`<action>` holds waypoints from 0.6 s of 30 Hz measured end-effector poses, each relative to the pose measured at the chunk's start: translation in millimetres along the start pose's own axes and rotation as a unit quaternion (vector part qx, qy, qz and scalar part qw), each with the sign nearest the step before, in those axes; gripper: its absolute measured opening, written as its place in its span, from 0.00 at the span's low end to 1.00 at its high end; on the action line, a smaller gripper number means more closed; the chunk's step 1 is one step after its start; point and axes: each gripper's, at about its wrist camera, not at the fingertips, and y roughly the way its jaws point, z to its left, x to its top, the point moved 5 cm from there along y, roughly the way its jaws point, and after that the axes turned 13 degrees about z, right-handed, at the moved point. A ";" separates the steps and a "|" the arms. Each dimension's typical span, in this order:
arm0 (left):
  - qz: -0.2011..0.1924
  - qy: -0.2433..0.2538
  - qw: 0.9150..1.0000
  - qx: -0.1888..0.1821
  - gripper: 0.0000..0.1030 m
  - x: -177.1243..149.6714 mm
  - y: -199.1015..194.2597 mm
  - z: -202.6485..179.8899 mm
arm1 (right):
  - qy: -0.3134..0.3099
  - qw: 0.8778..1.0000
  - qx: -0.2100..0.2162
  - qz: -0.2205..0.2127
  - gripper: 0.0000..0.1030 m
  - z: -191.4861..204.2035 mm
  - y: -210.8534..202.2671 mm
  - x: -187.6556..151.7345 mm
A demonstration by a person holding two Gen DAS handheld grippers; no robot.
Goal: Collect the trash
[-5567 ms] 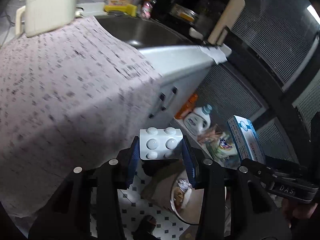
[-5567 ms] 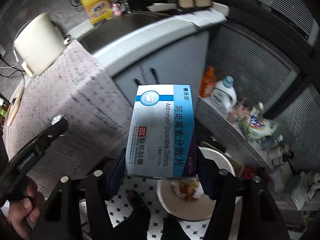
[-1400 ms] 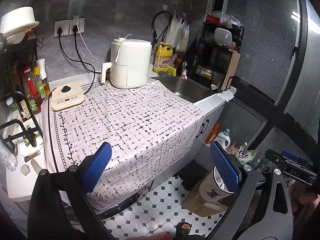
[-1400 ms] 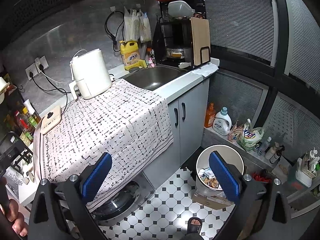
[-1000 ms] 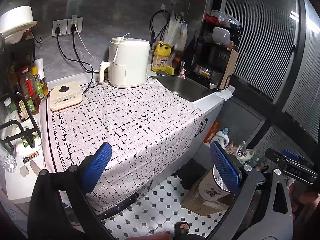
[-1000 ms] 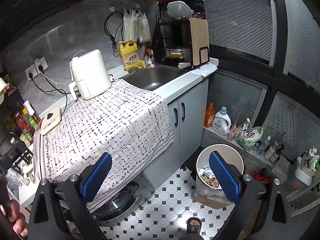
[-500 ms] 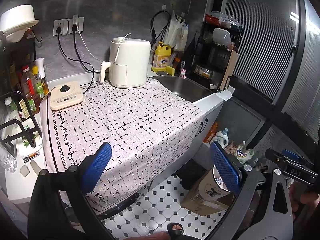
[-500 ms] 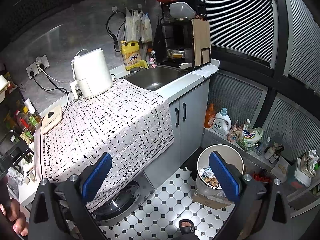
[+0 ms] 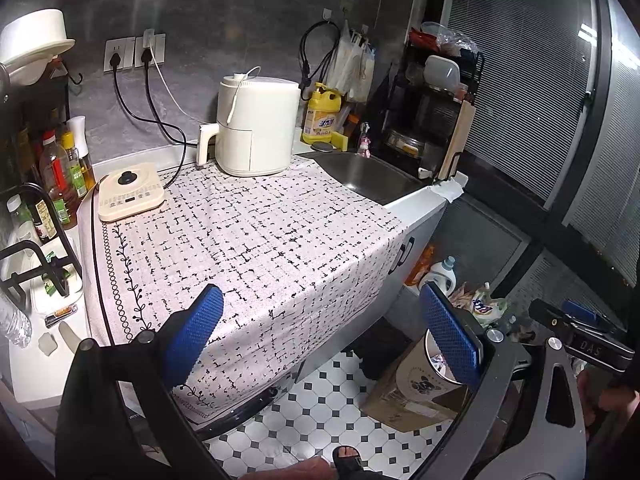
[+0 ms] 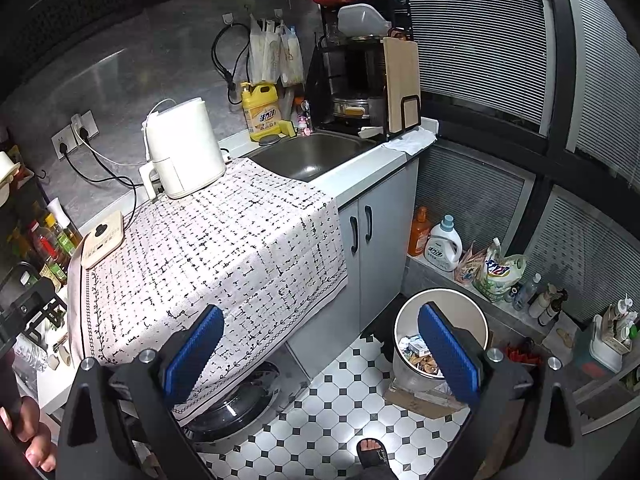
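Observation:
A round white trash bin [image 10: 402,368] stands on the tiled floor by the cabinet, with several pieces of trash inside, among them a blue-and-white box [image 10: 416,345]. The same trash bin [image 9: 420,376] shows in the left wrist view, partly behind a pad. My left gripper [image 9: 324,336] is open and holds nothing, hanging over the tablecloth's front edge. My right gripper [image 10: 320,350] is open and holds nothing, above the floor left of the bin. The patterned tablecloth [image 9: 248,240] carries no loose trash.
A white air fryer [image 9: 256,128], a beige cooker panel [image 9: 130,196], and a sink [image 10: 312,156] sit on the counter. Bottles [image 9: 60,176] stand at left. A cardboard box [image 9: 400,404] lies by the bin. Detergent bottles [image 10: 442,244] line a ledge. A sandalled foot [image 10: 370,454] is below.
Since 5.6 s ago the white toy brick and the tablet box have left my grippers, and both are open and raised. Over the last second, only slight camera drift.

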 end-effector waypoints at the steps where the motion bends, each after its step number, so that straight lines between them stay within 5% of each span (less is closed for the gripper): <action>1: 0.003 -0.001 1.000 -0.002 0.95 0.3 2.4 -0.5 | 0.002 1.000 -0.001 0.003 0.93 -0.5 1.0 -0.4; 18: 0.013 0.004 1.000 -0.015 0.95 3.0 18.8 -1.8 | 0.009 1.000 -0.010 0.011 0.93 -5.6 8.9 -2.4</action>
